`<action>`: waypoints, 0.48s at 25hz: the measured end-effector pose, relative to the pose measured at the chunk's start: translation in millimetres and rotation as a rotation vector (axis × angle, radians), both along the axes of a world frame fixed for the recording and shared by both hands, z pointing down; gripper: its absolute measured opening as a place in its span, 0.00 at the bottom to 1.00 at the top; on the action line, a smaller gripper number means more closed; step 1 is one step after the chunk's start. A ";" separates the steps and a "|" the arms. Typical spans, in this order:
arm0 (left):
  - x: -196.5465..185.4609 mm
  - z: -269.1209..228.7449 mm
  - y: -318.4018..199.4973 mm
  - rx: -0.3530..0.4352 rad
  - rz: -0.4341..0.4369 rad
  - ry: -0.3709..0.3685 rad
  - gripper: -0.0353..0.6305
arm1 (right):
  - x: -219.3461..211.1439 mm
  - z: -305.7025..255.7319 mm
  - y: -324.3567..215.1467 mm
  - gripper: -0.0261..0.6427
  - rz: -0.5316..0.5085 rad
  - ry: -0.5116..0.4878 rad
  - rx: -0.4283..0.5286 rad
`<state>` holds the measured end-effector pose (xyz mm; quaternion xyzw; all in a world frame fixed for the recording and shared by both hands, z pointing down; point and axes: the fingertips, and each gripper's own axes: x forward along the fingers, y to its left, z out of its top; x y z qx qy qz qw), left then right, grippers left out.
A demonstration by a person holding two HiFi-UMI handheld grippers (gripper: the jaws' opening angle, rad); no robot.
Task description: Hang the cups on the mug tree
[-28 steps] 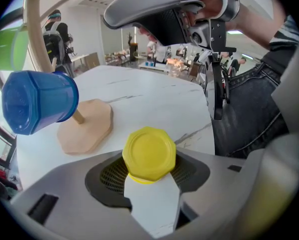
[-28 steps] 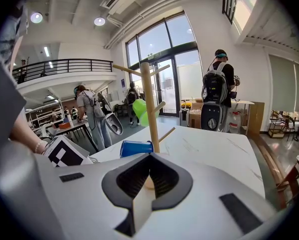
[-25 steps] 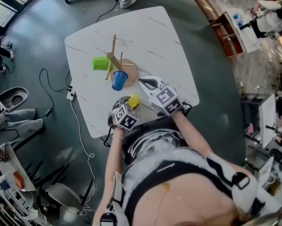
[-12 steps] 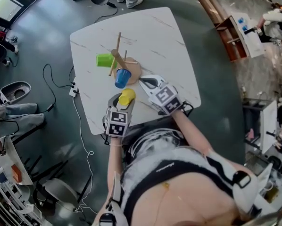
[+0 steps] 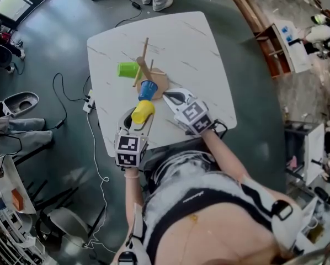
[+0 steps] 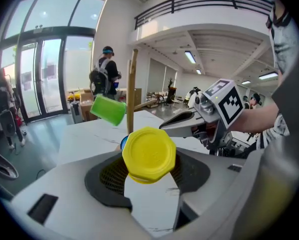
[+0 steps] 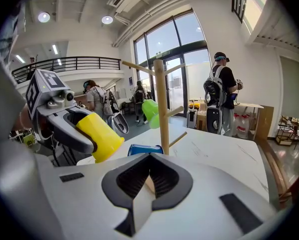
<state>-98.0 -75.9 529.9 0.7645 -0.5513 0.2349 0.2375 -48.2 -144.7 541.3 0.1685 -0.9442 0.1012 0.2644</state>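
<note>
While clamped across the yellow cup (image 6: 148, 155), pressing on its wall from either side: left gripper (image 5: 138, 119) jaws, partway apart around it. Held clear of the white table (image 5: 201, 43), with the flat closed end turned toward that gripper's own camera. Just short of the mug tree (image 5: 145, 59) and its round wooden base (image 5: 160, 83) in the head view, and close to the blue cup (image 5: 147, 89) (touching or not, impossible to tell).

Just right of the yellow cup, low over the table: right gripper (image 5: 175, 96), jaws drawn together with only a sliver between the pads and nothing gripped, aimed at the tree's upright trunk.

On an upper peg at the tree's left side: green cup (image 5: 126, 69), hung and tilted. Low beside the trunk: the blue cup, seemingly on its side. Whether on a peg or resting by the base, not clear from any view.

Beyond the table: dark floor (image 5: 49, 48). By the tall windows in the right gripper view: person with a backpack (image 7: 222, 91), standing.
</note>
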 end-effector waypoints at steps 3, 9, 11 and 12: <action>-4.3 -20.9 -2.4 0.037 -0.017 0.021 0.43 | -1.0 -1.1 0.5 0.04 -0.003 0.001 0.004; -15.5 -67.4 -10.9 0.141 -0.041 0.017 0.43 | -4.2 -3.4 0.5 0.04 -0.009 0.000 0.008; -18.3 -80.3 -12.8 0.174 -0.048 0.027 0.43 | -5.4 -4.3 0.0 0.04 -0.009 -0.003 0.009; -19.6 -86.5 -13.6 0.190 -0.051 0.028 0.43 | -6.2 -4.7 -0.2 0.04 -0.009 -0.005 0.009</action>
